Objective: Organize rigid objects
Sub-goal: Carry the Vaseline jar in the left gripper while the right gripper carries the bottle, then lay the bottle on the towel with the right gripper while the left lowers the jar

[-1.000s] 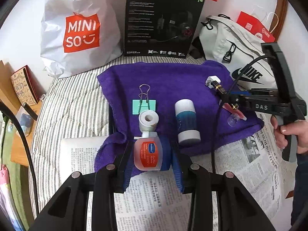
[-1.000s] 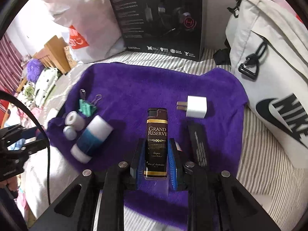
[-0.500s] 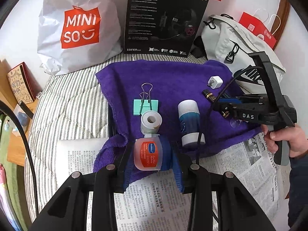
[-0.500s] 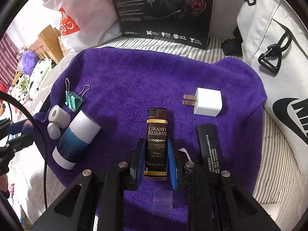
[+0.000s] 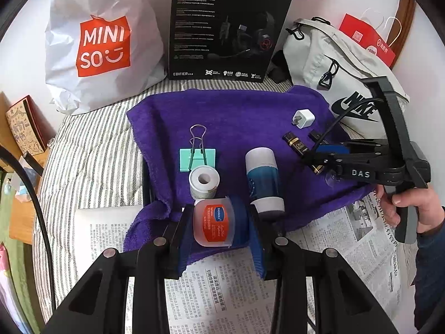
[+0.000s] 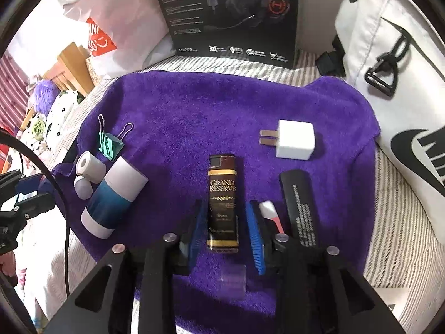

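Note:
My left gripper point(image 5: 215, 224) is shut on a small jar with an orange label point(image 5: 215, 222), held at the near edge of the purple towel point(image 5: 236, 111). My right gripper point(image 6: 225, 220) is open, its jaws apart on either side of the dark Grand Reserve lighter point(image 6: 222, 200), which lies on the towel point(image 6: 208, 105). The lighter also shows in the left wrist view point(image 5: 299, 146). On the towel lie a green binder clip point(image 5: 197, 157), a white tape roll point(image 5: 204, 181), a blue-and-white tube point(image 5: 262, 178) and a white plug adapter point(image 6: 294, 139).
A black flat bar point(image 6: 300, 206) and a clear suction cup point(image 6: 233, 278) lie by the right gripper. A black headset box point(image 5: 225, 25), a Miniso bag point(image 5: 103, 41) and a white Nike bag point(image 5: 342, 64) stand behind. Newspaper point(image 5: 222, 292) covers the striped bed in front.
The right gripper has lowered the lighter onto the towel and opened its jaws, letting go of it. The left gripper keeps hold of the jar, hardly moved.

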Demonstrator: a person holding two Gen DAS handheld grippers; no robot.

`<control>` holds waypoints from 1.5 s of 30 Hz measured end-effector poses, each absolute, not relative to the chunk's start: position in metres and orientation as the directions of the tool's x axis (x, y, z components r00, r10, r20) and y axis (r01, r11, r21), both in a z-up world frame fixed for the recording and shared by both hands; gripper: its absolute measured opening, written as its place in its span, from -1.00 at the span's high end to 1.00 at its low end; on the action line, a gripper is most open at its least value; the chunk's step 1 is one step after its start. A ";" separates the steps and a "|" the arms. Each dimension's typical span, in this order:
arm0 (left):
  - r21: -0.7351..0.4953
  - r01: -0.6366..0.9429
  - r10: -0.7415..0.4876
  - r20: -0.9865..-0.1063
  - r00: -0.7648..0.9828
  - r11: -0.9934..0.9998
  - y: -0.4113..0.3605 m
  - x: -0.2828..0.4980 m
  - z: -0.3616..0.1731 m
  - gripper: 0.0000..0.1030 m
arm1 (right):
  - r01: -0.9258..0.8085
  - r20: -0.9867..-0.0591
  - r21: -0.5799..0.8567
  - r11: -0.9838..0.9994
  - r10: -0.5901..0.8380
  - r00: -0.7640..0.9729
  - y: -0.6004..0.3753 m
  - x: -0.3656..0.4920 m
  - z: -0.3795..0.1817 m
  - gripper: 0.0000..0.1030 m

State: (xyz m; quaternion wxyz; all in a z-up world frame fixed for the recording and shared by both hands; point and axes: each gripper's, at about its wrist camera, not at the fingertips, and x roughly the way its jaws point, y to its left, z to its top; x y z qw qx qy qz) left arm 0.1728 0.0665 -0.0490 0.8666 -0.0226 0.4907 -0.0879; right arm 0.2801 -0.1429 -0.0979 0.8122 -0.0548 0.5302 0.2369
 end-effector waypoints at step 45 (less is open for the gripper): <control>-0.061 0.320 -0.191 -0.900 0.393 0.945 -0.056 0.234 -0.091 0.33 | -0.367 -0.862 0.206 0.907 0.346 0.371 -0.235 0.212 -0.071 0.21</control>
